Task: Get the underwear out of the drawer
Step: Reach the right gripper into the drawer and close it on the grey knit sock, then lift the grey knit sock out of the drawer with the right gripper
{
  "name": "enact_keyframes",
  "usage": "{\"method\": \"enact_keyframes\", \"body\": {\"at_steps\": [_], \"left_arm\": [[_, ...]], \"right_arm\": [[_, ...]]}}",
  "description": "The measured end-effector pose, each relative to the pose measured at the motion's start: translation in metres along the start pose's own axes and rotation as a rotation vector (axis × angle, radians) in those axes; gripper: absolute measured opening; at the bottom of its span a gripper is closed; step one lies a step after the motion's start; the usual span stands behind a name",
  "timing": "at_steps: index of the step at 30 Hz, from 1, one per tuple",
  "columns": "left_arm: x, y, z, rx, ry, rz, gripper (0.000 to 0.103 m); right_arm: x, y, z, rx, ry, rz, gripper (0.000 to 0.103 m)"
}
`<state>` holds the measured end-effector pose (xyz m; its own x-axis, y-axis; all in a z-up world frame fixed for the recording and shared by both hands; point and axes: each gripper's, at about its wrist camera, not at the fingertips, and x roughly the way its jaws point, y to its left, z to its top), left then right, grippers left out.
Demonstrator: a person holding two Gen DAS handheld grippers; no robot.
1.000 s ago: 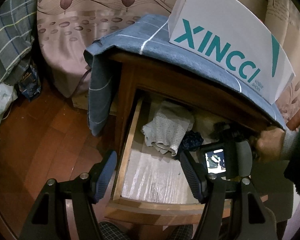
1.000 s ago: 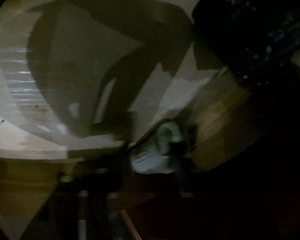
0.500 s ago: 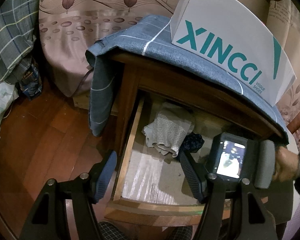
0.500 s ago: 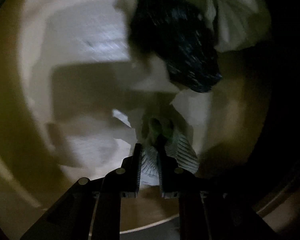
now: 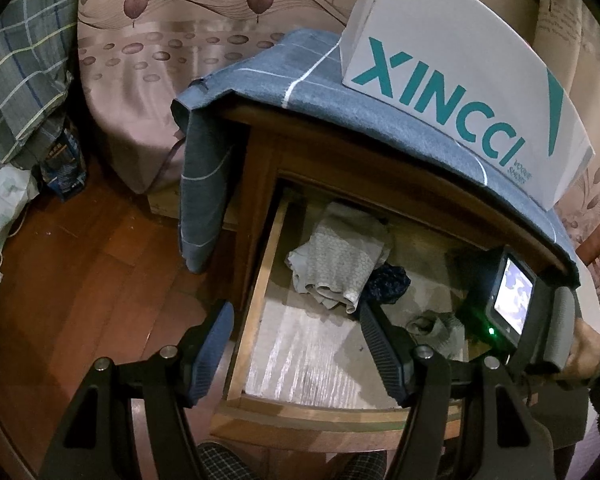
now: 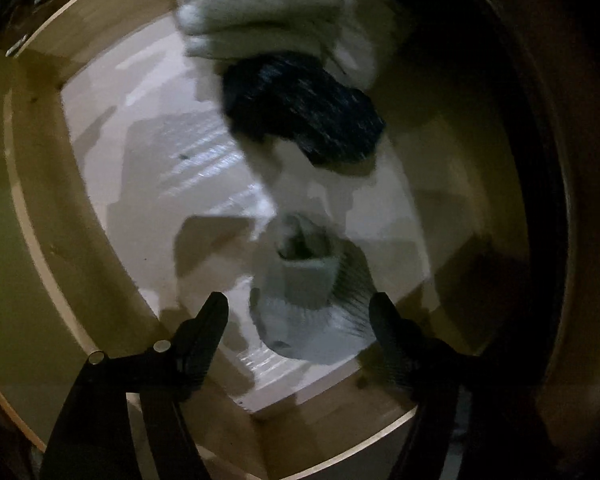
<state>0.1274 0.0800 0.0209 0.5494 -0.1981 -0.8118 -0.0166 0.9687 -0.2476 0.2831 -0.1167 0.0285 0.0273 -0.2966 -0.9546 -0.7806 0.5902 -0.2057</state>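
The right gripper [image 6: 298, 314], jaws just opened wide, hovers over a pale rolled garment [image 6: 304, 284] lying in the drawer [image 6: 32, 208]; the left gripper [image 5: 296, 344] is wide and empty.

A dark reddish wooden floor [image 5: 80, 280] fills the lower left of the frame. At the middle stands a brown wooden nightstand [image 5: 260, 184], topped by a blue-grey cloth with pale stripes [image 5: 340, 92] that hangs down its left side. A white shoebox lettered in teal [image 5: 460, 80] sits on the cloth at upper right. Behind, a pinkish bedsheet with a leaf pattern [image 5: 160, 60] drapes down; a plaid fabric [image 5: 20, 80] bunches at far left. The light is dim.
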Motion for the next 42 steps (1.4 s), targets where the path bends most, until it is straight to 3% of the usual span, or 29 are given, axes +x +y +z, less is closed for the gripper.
{"method": "enact_keyframes", "body": {"at_steps": [17,20,24,26,30,33,36,42], "left_arm": [[0.005,-0.003,0.001,0.012,0.021,0.017,0.068],[0.004,-0.003,0.001,0.017,0.020,0.020,0.068],[0.003,-0.002,0.000,0.024,0.020,0.024,0.068],[0.003,-0.002,-0.001,0.023,0.022,0.026,0.068],[0.004,-0.002,-0.001,0.015,0.020,0.021,0.068],[0.007,-0.003,-0.001,0.008,0.027,0.017,0.068],[0.007,-0.006,-0.002,0.019,0.027,0.028,0.068],[0.008,-0.011,-0.003,0.051,0.029,0.058,0.068]], "right_arm": [[0.048,-0.045,-0.009,0.109,-0.068,0.016,0.073],[0.049,-0.040,-0.013,0.128,-0.074,0.004,0.058],[0.037,-0.041,-0.037,0.173,-0.072,0.004,0.041],[0.034,-0.041,-0.041,0.188,-0.063,-0.007,0.038],[0.013,-0.038,-0.051,0.228,-0.051,-0.014,0.036],[-0.002,-0.034,-0.066,0.294,-0.045,0.037,0.034],[-0.020,-0.023,-0.081,0.315,-0.081,0.052,0.034],[-0.057,-0.019,-0.115,0.504,-0.180,0.107,0.034]]}}
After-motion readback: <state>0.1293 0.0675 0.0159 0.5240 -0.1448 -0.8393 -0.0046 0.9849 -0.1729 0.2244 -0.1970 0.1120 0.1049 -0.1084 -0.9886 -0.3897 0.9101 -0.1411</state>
